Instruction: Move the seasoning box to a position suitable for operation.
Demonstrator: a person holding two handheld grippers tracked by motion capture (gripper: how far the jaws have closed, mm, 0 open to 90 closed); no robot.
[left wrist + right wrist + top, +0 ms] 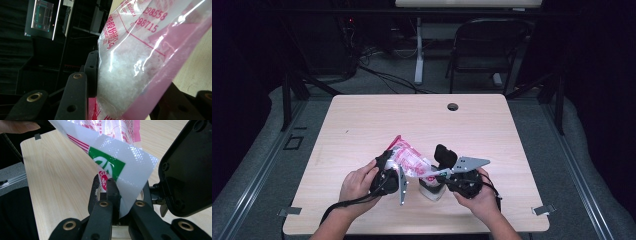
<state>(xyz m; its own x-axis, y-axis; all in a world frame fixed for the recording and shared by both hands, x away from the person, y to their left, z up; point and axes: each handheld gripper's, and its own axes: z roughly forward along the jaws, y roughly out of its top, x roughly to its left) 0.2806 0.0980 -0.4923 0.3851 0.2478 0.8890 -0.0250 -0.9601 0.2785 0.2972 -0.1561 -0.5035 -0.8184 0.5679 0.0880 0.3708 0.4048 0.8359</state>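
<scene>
A clear and pink plastic bag (407,160) of white grains hangs over the table's front middle, held between both grippers. My left gripper (385,159) is shut on its fat end; in the left gripper view the bag (130,70) sits pinched between the black jaws of the left gripper (125,100). My right gripper (434,175) is shut on the bag's flat printed end (117,162), which the right gripper (120,195) clamps by its edge. Under that end stands a small white container (432,192) with its black lid (445,155) flipped up; the lid (185,170) is close on the right.
The light wooden table (362,125) has a cable hole (453,106) at its far edge. A dark folding chair (487,45) and a desk leg stand beyond it. Both hands rest low near the front edge.
</scene>
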